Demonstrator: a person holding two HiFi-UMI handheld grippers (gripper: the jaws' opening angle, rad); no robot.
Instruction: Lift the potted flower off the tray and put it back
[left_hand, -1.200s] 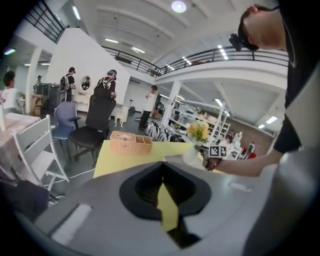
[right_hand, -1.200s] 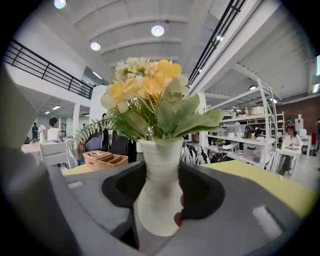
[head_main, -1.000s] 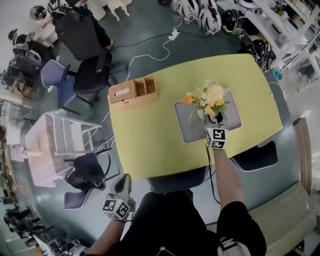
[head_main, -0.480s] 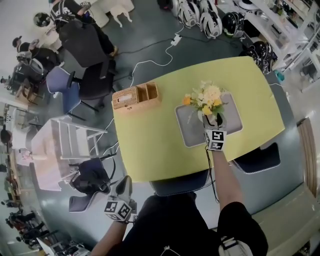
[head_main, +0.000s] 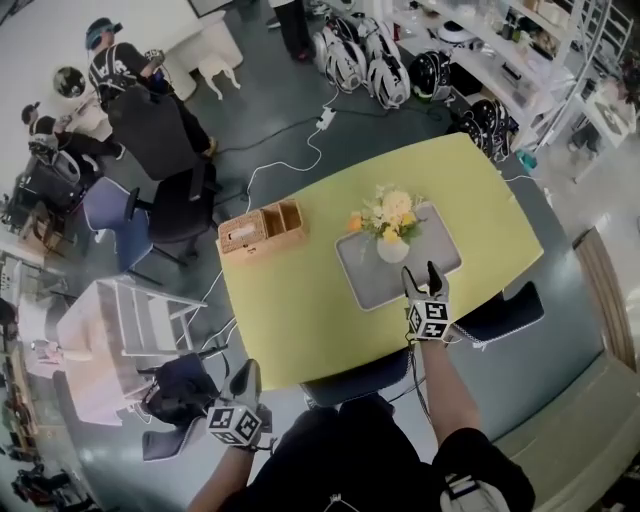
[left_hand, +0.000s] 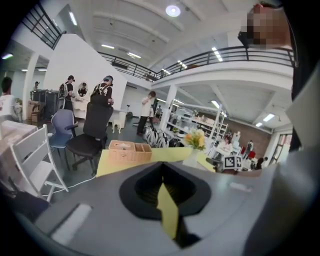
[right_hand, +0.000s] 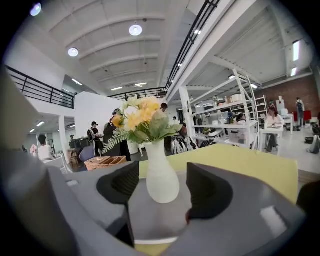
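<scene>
Where tray (head_main: 370, 277) sits on yellow-green table (head_main: 300, 300) — grey floor (head_main: 270, 90), chairs (head_main: 160, 130)

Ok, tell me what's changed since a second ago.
The right claw let go of the potted flower and pulled back toward the person; its jaws are opening and no longer touch it. The potted flower stands upright on the tray. The left claw stays low beside the person, and the basket hasn't moved.

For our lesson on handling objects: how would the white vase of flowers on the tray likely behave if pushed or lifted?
The vase looks top-heavy: narrow neck, wide bouquet above a small base, so a high push probably tips it. Its smooth, bulbous body seems rigid, perhaps slippery to grip.
</scene>
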